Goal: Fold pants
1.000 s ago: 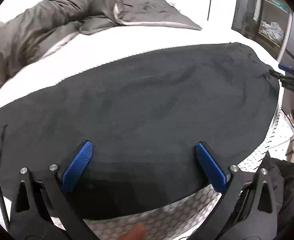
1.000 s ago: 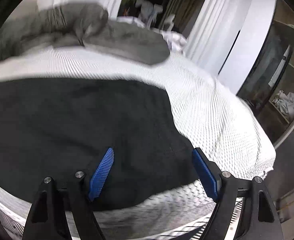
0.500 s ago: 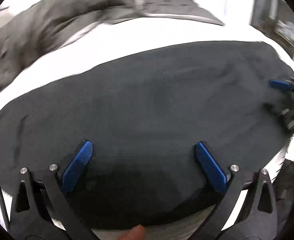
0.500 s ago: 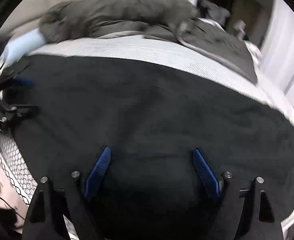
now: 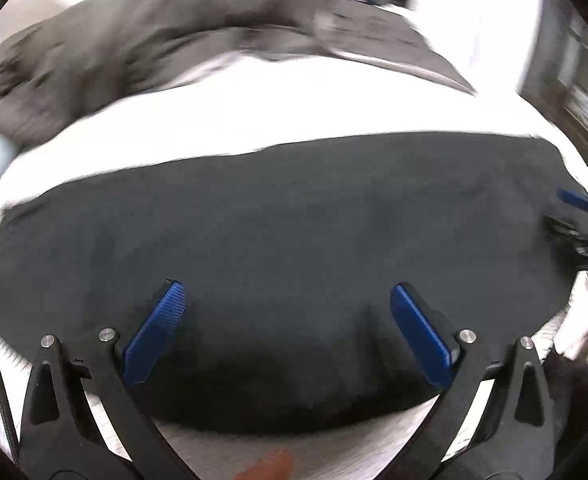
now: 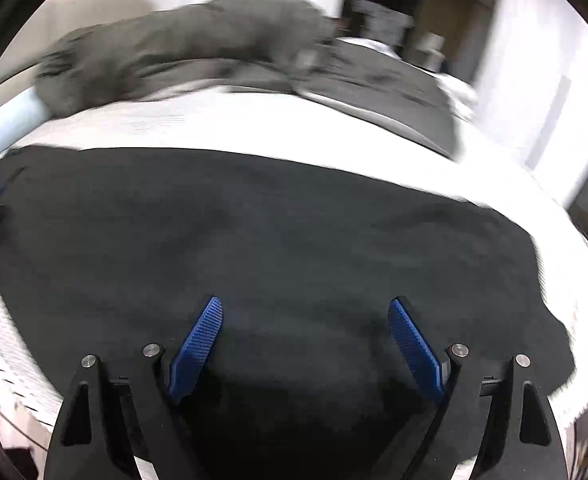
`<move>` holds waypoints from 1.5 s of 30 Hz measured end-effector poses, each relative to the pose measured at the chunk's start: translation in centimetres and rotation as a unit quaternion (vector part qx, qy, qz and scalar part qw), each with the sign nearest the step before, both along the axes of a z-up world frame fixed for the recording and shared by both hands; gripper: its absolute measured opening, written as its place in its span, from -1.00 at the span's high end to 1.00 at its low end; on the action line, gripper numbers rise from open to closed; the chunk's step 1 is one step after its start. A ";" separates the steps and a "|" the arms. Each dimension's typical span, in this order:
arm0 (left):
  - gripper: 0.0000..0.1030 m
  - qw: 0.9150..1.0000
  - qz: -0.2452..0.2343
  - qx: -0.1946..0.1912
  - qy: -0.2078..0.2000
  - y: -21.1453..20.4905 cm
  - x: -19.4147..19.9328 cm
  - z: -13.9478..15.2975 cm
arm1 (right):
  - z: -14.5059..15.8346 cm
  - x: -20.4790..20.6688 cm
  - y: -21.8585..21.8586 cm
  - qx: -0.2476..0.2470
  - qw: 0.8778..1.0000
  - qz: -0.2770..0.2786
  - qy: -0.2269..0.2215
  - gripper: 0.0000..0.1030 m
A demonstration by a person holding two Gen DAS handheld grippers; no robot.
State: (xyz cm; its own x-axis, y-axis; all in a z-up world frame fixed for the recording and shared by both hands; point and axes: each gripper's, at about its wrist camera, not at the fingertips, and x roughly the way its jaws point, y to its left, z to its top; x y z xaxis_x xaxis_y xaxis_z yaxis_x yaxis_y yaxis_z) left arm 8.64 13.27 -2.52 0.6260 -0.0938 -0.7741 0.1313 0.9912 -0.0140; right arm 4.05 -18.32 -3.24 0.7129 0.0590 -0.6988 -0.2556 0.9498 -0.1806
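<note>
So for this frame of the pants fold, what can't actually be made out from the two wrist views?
- Black pants: near edge hidden behind the left gripper in the left wrist view, and behind the right gripper in the right wrist view.
- Grey bedding: motion-blurred in both views; what it is stays unclear.
- Shelves: blurred and cut by the lens edge in the left wrist view.
- How many layers the pants lie in: unreadable, dark cloth.

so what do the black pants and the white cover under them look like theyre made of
Black pants: a soft, matte woven cloth, perhaps cotton; it lies limp with shallow creases and no sheen.
White cover: a textured knit or quilted fabric by the look of it; a fine raised pattern shows at its near edge, though blur hides the detail.
</note>
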 end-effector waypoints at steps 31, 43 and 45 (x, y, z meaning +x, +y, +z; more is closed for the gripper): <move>-1.00 0.987 -0.045 0.066 0.141 -7.2 13.0 -2.9 | -2.0 11.9 5.6 -0.040 0.992 -0.020 0.115 -0.76; -0.97 0.988 0.114 0.056 0.089 6.4 9.7 -0.2 | -0.2 8.3 -9.3 -0.035 0.982 -0.176 0.060 -0.86; -0.97 0.993 0.094 0.021 0.066 5.6 7.3 1.0 | 0.4 5.9 -8.1 -0.043 0.985 -0.156 0.050 -0.86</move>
